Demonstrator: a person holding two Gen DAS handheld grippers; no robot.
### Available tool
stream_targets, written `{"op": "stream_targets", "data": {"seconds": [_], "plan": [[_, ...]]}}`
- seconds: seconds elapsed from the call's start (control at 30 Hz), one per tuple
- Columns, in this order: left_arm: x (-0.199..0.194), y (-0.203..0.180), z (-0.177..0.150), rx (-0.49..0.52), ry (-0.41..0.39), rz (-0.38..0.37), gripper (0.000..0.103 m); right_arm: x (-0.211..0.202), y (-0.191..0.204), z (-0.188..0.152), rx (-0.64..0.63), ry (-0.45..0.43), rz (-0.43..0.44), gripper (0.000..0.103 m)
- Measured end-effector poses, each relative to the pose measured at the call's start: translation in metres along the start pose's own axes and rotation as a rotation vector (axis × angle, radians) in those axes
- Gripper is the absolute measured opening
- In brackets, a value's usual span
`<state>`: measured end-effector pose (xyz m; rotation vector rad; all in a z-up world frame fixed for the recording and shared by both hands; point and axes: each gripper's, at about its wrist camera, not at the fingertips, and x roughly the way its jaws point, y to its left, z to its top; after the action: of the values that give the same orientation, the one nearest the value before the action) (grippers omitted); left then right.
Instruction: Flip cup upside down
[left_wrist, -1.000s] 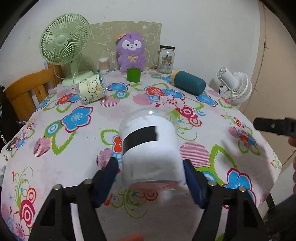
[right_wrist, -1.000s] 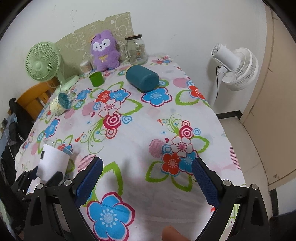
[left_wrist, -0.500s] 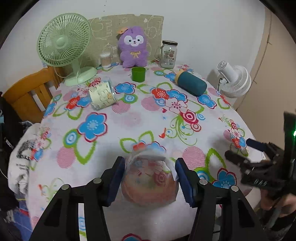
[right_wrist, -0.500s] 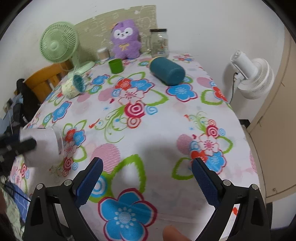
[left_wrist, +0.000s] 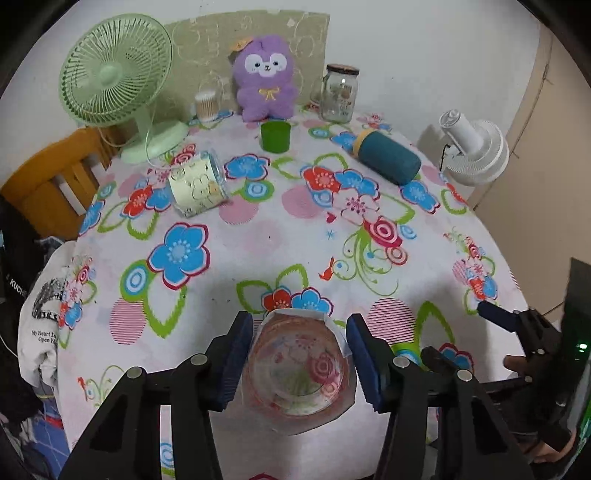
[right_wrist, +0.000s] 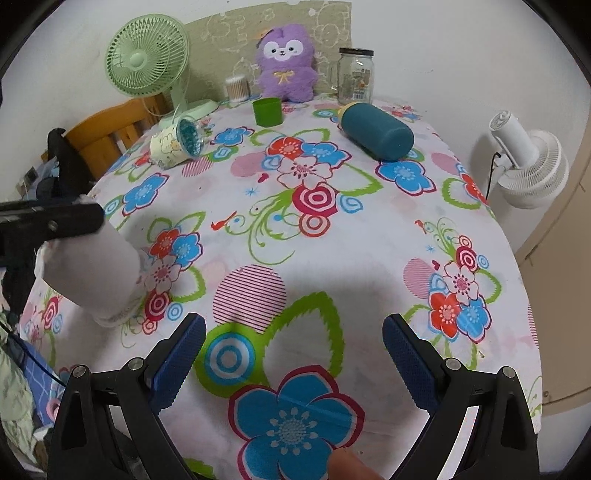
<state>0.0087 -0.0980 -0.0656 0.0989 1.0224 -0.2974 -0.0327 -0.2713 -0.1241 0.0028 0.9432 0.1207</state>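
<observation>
My left gripper (left_wrist: 300, 360) is shut on a clear cup wrapped in white paper (left_wrist: 297, 373). In the left wrist view I look down at its clear base, with the tablecloth showing through. In the right wrist view the cup (right_wrist: 92, 275) hangs tilted above the table's left front edge, its clear end pointing down and to the right, with the left gripper's black finger (right_wrist: 55, 221) over it. My right gripper (right_wrist: 293, 354) is open and empty over the front of the table; it also shows at the right edge of the left wrist view (left_wrist: 524, 332).
On the flowered tablecloth (right_wrist: 332, 240) lie a cartoon-printed cup on its side (right_wrist: 173, 146) and a teal bottle on its side (right_wrist: 376, 129). A green cup (right_wrist: 267, 110), purple plush (right_wrist: 286, 64), glass jar (right_wrist: 356, 75) and green fan (right_wrist: 147, 55) stand at the back. A white fan (right_wrist: 528, 162) stands beyond the right edge.
My left gripper has lifted the cup off the table and turned it, so its clear base now faces the left wrist camera. The right gripper has stayed open.
</observation>
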Motion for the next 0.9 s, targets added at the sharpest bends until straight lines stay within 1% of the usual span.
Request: {"op": "stream_targets", "data": {"seconds": [0.1, 0.13, 0.17, 0.2, 0.23, 0.3, 0.33, 0.47, 0.9], "plan": [[0.011, -0.002, -0.001, 0.003, 0.011, 0.007, 0.055, 0.0, 0.001, 0.0, 0.0, -0.004, -0.001, 0.098], [0.014, -0.002, -0.002, 0.006, 0.016, 0.008, 0.057, -0.001, 0.001, 0.001, 0.0, -0.005, -0.002, 0.098], [0.017, -0.003, -0.003, 0.008, 0.021, 0.014, 0.057, -0.001, 0.001, 0.001, -0.001, -0.008, -0.002, 0.098], [0.02, -0.004, -0.003, 0.01, 0.028, 0.017, 0.062, -0.002, 0.002, 0.002, -0.001, -0.009, -0.002, 0.098], [0.022, -0.004, -0.004, 0.012, 0.036, 0.019, 0.07, -0.002, 0.002, 0.002, -0.003, -0.011, -0.003, 0.098], [0.022, -0.004, -0.005, 0.007, 0.038, 0.022, 0.082, -0.003, 0.003, 0.003, -0.005, -0.012, -0.004, 0.098], [0.021, -0.004, -0.005, 0.007, 0.029, 0.019, 0.084, -0.003, 0.003, 0.003, -0.005, -0.011, -0.004, 0.098], [0.018, -0.003, -0.003, 0.005, 0.022, 0.005, 0.086, -0.003, 0.003, 0.003, -0.006, -0.01, -0.003, 0.098], [0.018, -0.005, -0.004, 0.012, 0.028, 0.015, 0.087, -0.003, 0.006, 0.005, -0.011, -0.013, -0.004, 0.098]]}}
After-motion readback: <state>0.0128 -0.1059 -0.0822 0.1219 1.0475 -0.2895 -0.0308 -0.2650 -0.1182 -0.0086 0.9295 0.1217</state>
